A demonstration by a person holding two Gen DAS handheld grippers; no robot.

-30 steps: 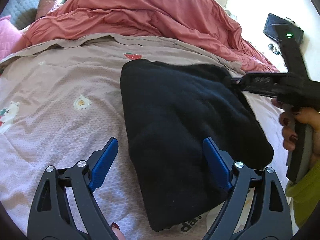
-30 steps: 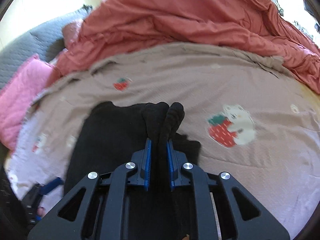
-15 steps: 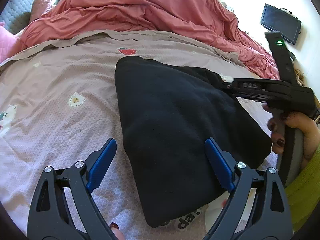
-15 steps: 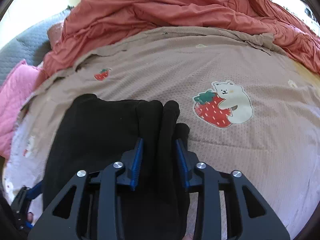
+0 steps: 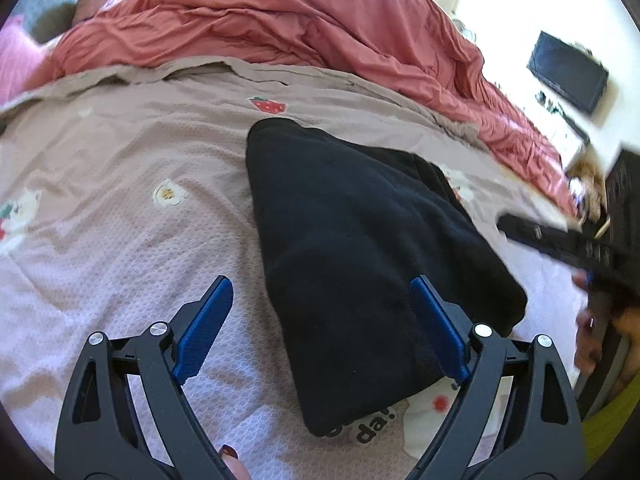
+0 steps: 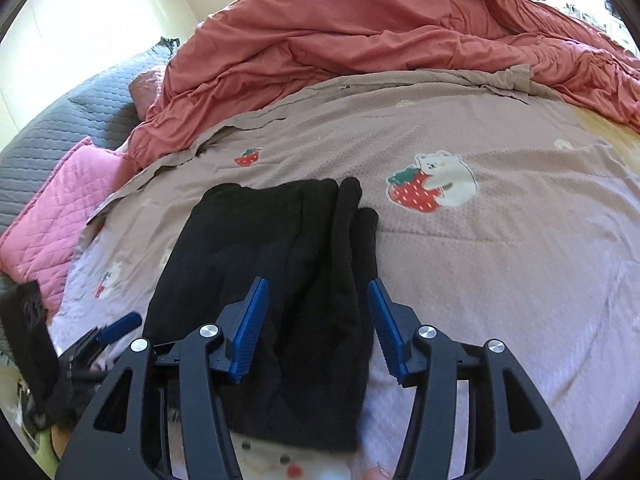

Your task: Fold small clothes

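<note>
We see the right hand-held gripper point(image 6: 316, 326) opening over the black garment point(image 6: 280, 280), gripping nothing; the left hand-held gripper point(image 5: 320, 328) wide, empty. Risk: 1 blue pad snagging fabric, undoing folds.

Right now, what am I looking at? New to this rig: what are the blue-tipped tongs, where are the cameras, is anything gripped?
No robot arm: a person holds hand tongs in each hand, a fisheye camera on each looking along the fingers. The left view shows the left tongs open above the folded black garment on a mauve strawberry-print bedspread. The right view shows the right tongs, jaws opening, pads off the garment's folded edge between them. Nothing is held. A red duvet is bunched behind.
</note>
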